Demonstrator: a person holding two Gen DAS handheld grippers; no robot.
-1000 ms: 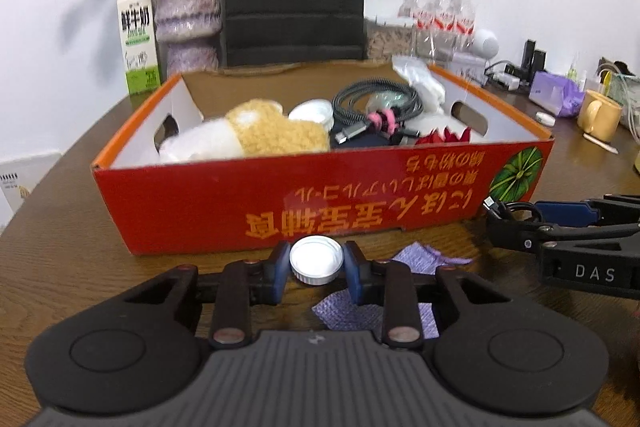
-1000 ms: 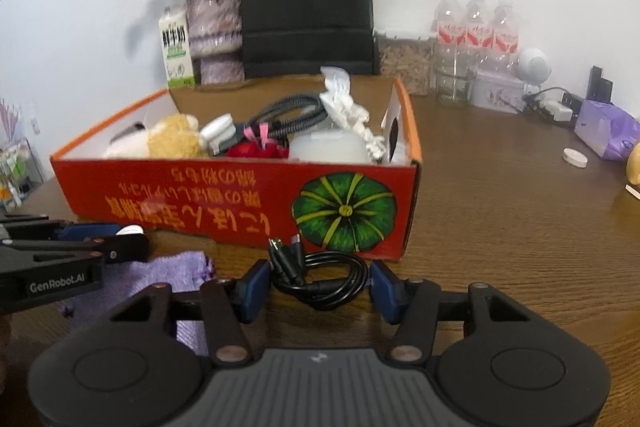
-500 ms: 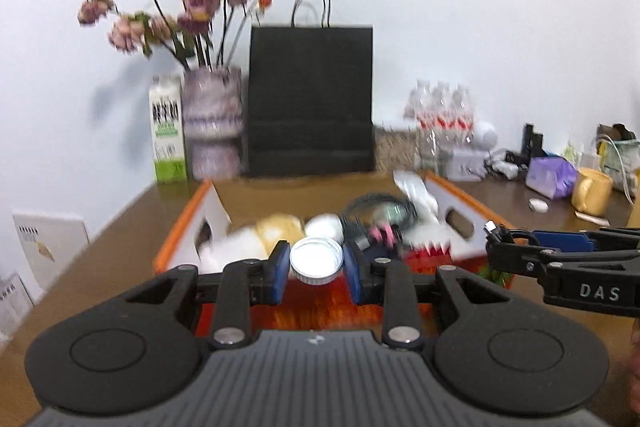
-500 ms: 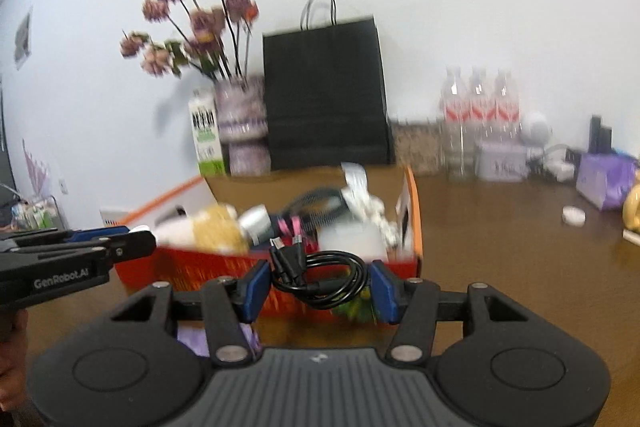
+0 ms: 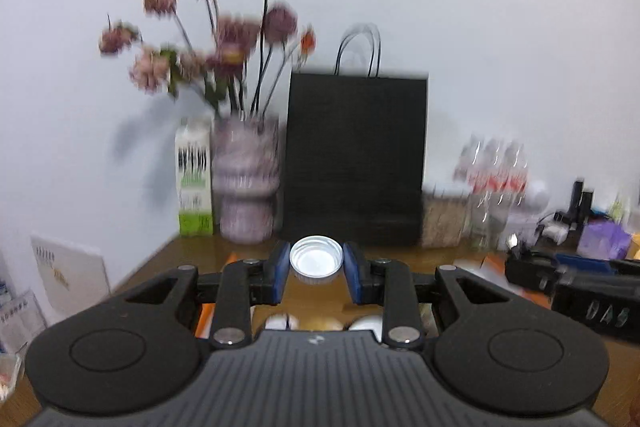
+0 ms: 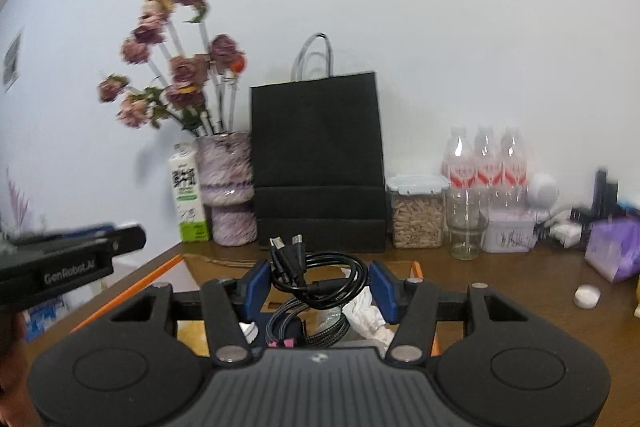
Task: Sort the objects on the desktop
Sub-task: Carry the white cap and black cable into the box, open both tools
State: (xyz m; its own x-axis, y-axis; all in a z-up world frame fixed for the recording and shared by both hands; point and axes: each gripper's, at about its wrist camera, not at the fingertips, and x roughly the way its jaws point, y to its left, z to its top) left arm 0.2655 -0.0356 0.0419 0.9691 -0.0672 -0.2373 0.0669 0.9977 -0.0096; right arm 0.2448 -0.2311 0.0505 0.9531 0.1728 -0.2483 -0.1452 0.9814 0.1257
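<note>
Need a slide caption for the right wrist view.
Right gripper holds a coiled black cable above the orange box of sorted items.

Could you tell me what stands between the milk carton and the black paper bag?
The flower vase stands between milk carton and paper bag, clearest in the right wrist view.

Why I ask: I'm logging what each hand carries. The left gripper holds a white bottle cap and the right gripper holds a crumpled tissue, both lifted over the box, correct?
Not quite. The right gripper holds a coiled black cable, not a tissue; the right wrist view shows it between the fingers. The left gripper does hold the white bottle cap.
</note>
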